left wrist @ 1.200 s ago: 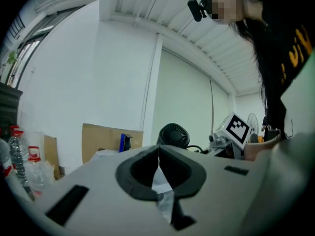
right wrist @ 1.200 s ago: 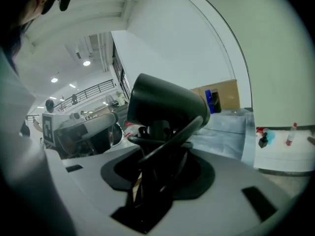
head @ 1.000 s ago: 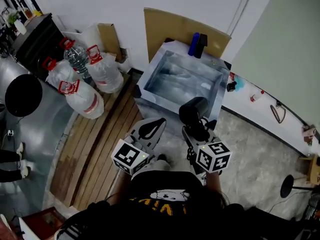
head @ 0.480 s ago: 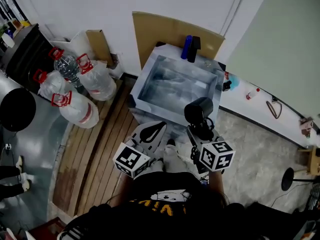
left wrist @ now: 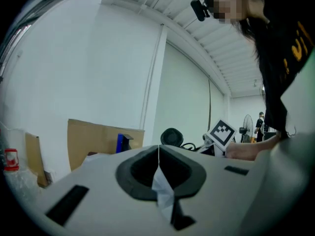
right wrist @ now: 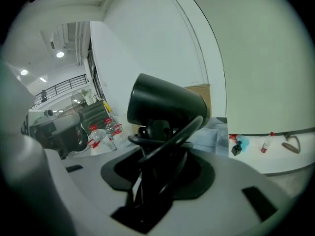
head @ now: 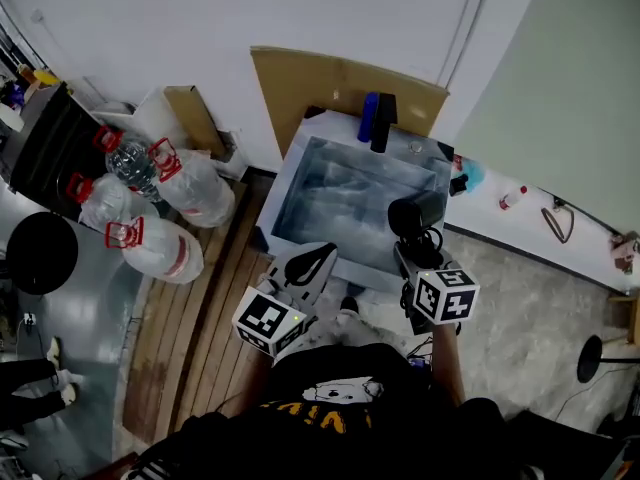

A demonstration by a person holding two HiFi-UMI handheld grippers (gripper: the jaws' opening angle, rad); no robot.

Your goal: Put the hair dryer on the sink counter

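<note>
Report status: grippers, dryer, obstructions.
Right gripper shut on dryer. Left gripper shut, empty. Dryer above near right corner of sink. Blue bottle at back rim, apart.

White wall [head: 300, 8] runs behind the work area. A pale green wall [head: 570, 88] adjoins it on the right. A brown cardboard sheet [head: 330, 83] leans against the white wall.

Floor: wooden slats [head: 215, 298] on the left, speckled grey surface [head: 520, 318] on the right.

Large clear water bottles [head: 165, 253] with red handles are grouped at the left edge of the slats, near a dark cabinet [head: 50, 148].

Ceiling [left wrist: 197, 18]: white ribbed panels. Round ceiling lights [right wrist: 60, 54] are lit.
</note>
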